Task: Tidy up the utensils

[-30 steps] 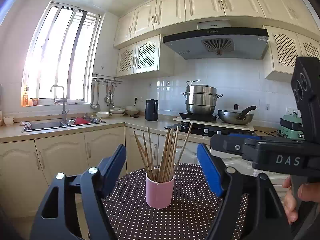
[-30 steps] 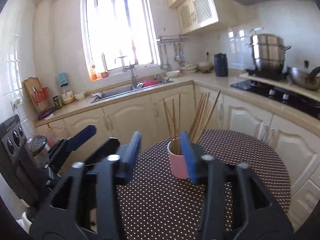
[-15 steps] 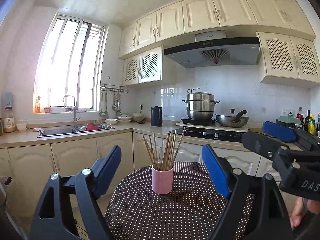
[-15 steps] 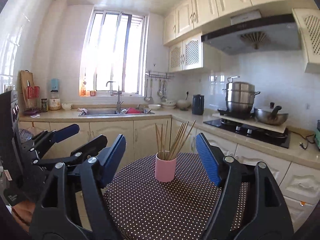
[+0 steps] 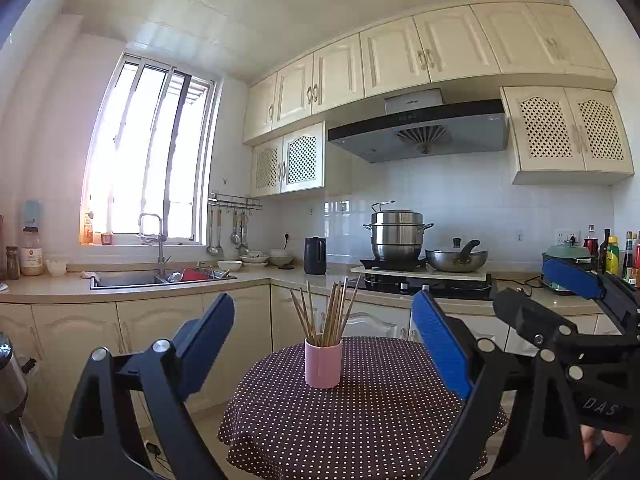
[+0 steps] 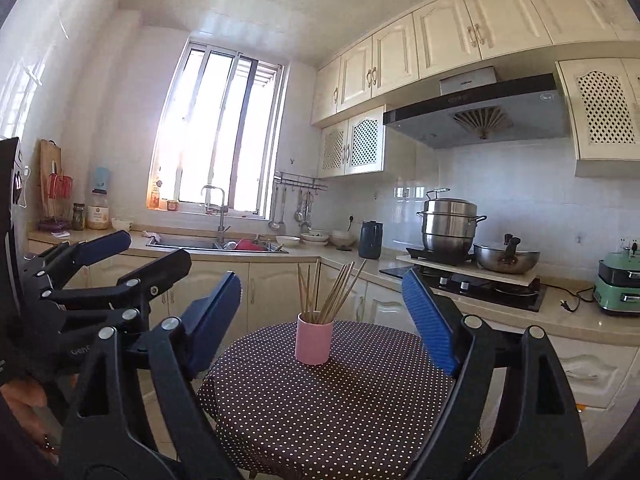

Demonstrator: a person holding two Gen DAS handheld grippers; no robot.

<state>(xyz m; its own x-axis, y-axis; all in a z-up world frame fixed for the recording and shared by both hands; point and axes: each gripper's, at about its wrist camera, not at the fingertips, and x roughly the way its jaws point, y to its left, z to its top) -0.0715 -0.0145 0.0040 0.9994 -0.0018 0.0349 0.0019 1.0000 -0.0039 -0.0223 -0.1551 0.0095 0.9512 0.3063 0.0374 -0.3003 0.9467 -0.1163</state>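
A pink cup holding several wooden chopsticks stands upright near the far edge of a round table with a dark polka-dot cloth. It also shows in the right wrist view with its chopsticks. My left gripper is open and empty, held back from the table. My right gripper is open and empty, also back from the cup. Each gripper shows at the edge of the other's view: the right gripper, the left gripper.
An L-shaped kitchen counter runs behind the table, with a sink, a black kettle, a steamer pot and a wok on the stove. A green appliance sits at the right.
Both grippers have pulled back and up from the table, so the cup looks smaller and farther. The right gripper's jaws have opened wider. The cup has not moved.
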